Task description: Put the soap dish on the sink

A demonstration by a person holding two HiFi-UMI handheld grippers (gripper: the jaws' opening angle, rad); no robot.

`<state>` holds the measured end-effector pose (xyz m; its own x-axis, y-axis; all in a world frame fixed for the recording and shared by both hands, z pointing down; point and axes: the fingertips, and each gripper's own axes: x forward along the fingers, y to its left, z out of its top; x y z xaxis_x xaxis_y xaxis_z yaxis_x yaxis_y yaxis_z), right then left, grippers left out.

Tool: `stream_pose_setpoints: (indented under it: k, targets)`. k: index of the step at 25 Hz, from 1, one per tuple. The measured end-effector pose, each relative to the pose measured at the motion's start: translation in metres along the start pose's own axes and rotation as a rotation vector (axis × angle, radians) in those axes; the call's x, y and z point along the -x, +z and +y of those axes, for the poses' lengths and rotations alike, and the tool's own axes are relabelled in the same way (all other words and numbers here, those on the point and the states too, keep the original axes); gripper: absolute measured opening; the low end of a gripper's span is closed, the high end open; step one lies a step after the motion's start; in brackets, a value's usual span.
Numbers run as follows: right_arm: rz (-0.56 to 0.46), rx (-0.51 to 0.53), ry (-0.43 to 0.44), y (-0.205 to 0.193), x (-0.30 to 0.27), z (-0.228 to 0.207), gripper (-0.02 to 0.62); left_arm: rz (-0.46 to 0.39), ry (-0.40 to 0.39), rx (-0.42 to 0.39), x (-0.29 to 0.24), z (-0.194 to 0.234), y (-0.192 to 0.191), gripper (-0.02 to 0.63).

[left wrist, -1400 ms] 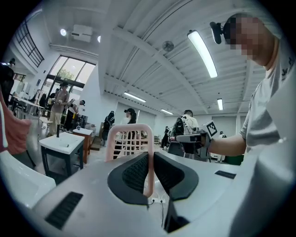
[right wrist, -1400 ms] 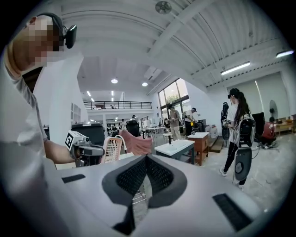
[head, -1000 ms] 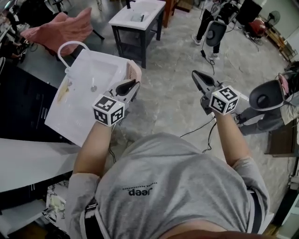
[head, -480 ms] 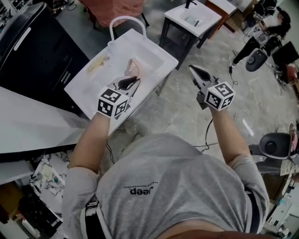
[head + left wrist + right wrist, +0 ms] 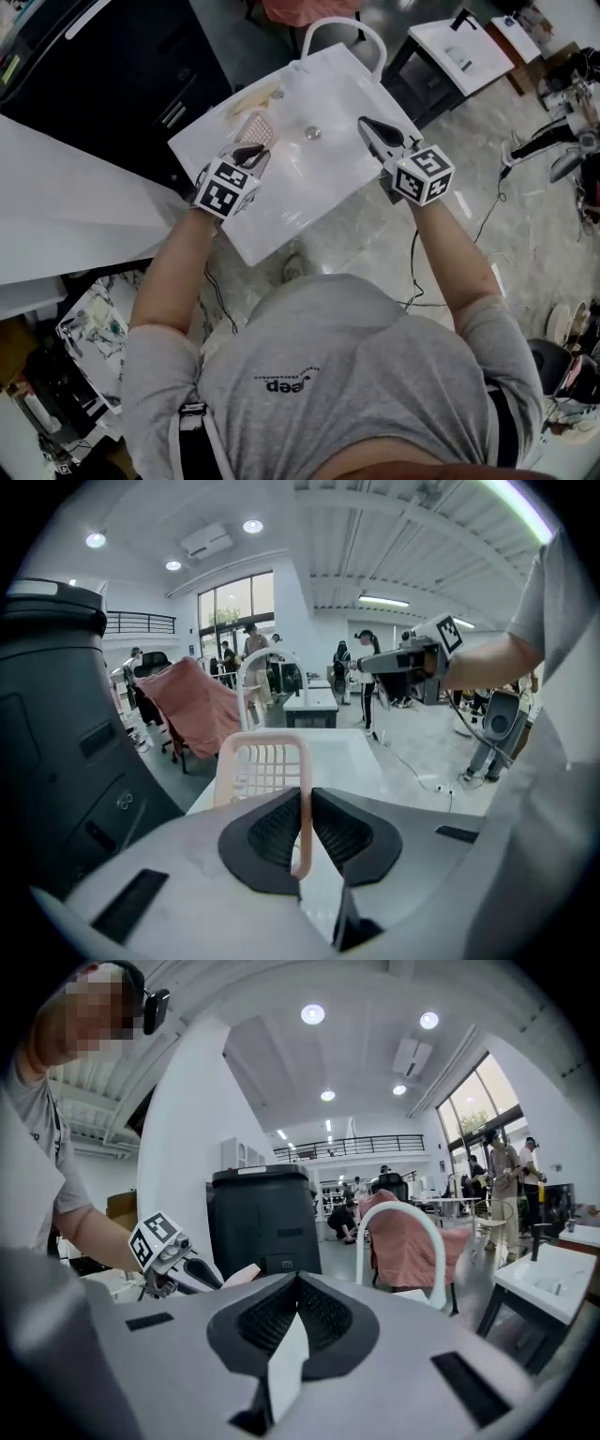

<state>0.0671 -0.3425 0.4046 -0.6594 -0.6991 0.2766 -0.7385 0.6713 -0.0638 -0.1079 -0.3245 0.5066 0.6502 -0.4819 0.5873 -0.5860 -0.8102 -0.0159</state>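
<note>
A person in a grey T-shirt (image 5: 309, 375) printed "Jeep" holds a pink soap dish (image 5: 257, 129) over the left side of a white sink (image 5: 319, 192), the left hand-held gripper (image 5: 249, 153) clamped on the dish's rim. The right hand-held gripper (image 5: 367, 127), jaws together and empty, hovers near the sink's right edge. A black cabinet (image 5: 122, 75) crowds the sink's left side; bare floor (image 5: 464, 150) lies open to its right.
</note>
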Motion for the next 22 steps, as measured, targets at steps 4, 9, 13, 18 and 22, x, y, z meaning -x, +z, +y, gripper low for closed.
stream_pose_setpoints:
  k: [4,9,13,18,22]
  targets:
    - [0.032,0.015,0.052,-0.007,-0.059,0.011,0.051,0.109,0.043,-0.031,-0.010,0.041,-0.038,0.046]
    - [0.087,0.032,0.117,-0.021,-0.121,0.029,0.051,0.254,0.076,-0.027,-0.023,0.086,-0.098,0.046]
    - [0.126,0.037,0.152,-0.036,-0.157,0.037,0.051,0.358,0.092,-0.040,-0.033,0.113,-0.135,0.046]
    - [0.155,0.022,0.174,-0.056,-0.191,0.040,0.051,0.477,0.093,-0.069,-0.046,0.141,-0.170,0.046]
    - [0.167,0.014,0.188,-0.067,-0.216,0.049,0.051,0.563,0.093,-0.098,-0.049,0.157,-0.192,0.046]
